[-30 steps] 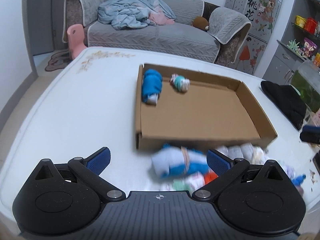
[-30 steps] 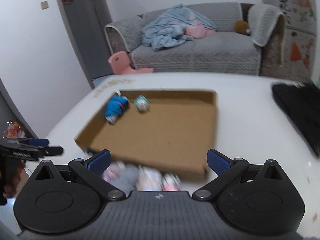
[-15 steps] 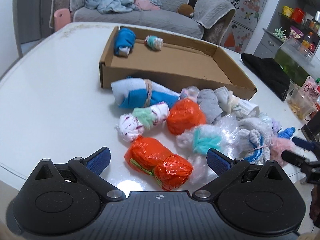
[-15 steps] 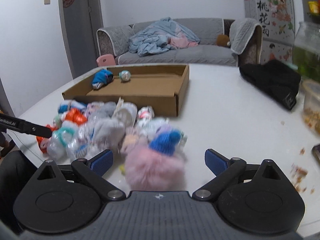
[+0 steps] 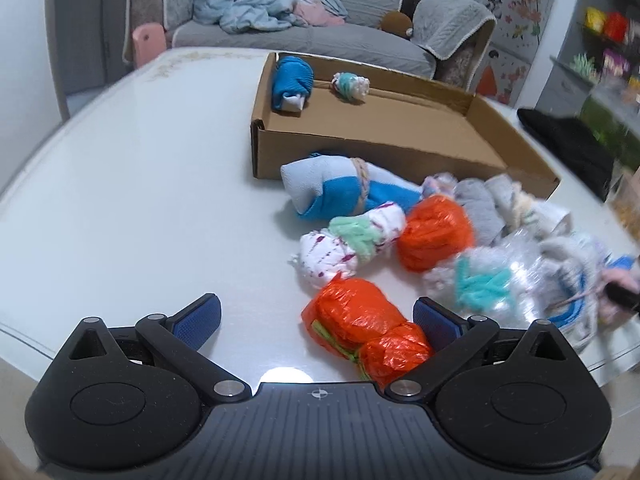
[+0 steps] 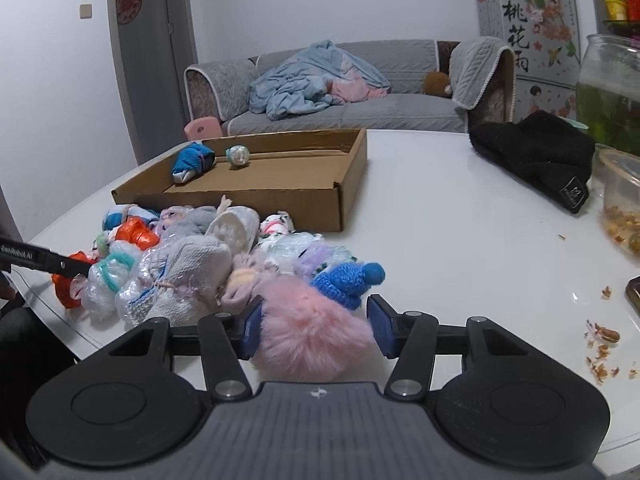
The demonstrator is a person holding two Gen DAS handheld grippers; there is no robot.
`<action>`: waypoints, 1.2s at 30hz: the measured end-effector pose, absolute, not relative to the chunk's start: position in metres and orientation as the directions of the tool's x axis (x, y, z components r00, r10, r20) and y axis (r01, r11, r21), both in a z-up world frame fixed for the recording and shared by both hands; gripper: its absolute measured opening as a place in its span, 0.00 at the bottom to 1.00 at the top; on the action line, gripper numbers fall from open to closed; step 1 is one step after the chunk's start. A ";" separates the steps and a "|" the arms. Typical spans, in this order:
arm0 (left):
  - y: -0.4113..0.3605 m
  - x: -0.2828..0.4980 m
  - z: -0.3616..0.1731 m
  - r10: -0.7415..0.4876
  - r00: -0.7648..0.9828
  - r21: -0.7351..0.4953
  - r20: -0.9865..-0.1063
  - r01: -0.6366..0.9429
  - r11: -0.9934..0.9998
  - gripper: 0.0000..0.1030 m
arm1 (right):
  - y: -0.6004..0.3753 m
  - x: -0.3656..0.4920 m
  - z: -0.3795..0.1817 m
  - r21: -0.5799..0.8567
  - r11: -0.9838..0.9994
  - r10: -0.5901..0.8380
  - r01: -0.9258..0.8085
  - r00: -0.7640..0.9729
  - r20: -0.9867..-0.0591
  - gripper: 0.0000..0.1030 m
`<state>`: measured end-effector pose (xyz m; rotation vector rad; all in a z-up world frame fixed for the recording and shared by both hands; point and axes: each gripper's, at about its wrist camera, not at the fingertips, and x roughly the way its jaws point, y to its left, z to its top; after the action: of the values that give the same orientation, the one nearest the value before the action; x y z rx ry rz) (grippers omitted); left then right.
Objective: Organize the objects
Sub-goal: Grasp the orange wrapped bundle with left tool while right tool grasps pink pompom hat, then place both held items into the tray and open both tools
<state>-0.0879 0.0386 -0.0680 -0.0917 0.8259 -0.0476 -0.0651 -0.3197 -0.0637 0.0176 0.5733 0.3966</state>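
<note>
White table [image 6: 460, 216] bearing a shallow cardboard box [image 6: 280, 196]; inside, at its far end, a blue roll [image 6: 192, 162] and a small pale ball [image 6: 238, 156]. Heap of wrapped bundles [image 6: 188, 264] just before the box. Right gripper [image 6: 316, 330] just been closing — pink fluffy ball [image 6: 316, 330] between the pads, left pad touching the fur, right pad's contact unclear. Left gripper [image 5: 316, 322] released, astride an orange bundle [image 5: 360, 332].
</note>
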 end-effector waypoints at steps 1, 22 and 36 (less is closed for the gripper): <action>0.036 -0.089 -0.069 -0.065 0.683 -0.081 -0.728 0.009 0.997 0.99 | -0.320 -0.066 -0.066 0.120 0.927 0.363 -0.356 0.769 -0.526 0.51; 0.012 -0.105 -0.068 -0.124 0.737 -0.053 -0.664 0.119 0.992 0.36 | -0.317 -0.076 -0.072 0.144 0.903 0.416 -0.404 0.743 -0.524 0.32; 0.034 -0.091 -0.013 -0.088 0.809 -0.002 -0.581 0.106 0.994 0.36 | -0.333 -0.053 -0.020 0.138 0.906 0.418 -0.399 0.801 -0.429 0.32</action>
<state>-0.0914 0.0343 -0.0126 0.0309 0.6196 -0.1037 -0.0527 -0.3333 -0.0197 0.0420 0.4693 0.4380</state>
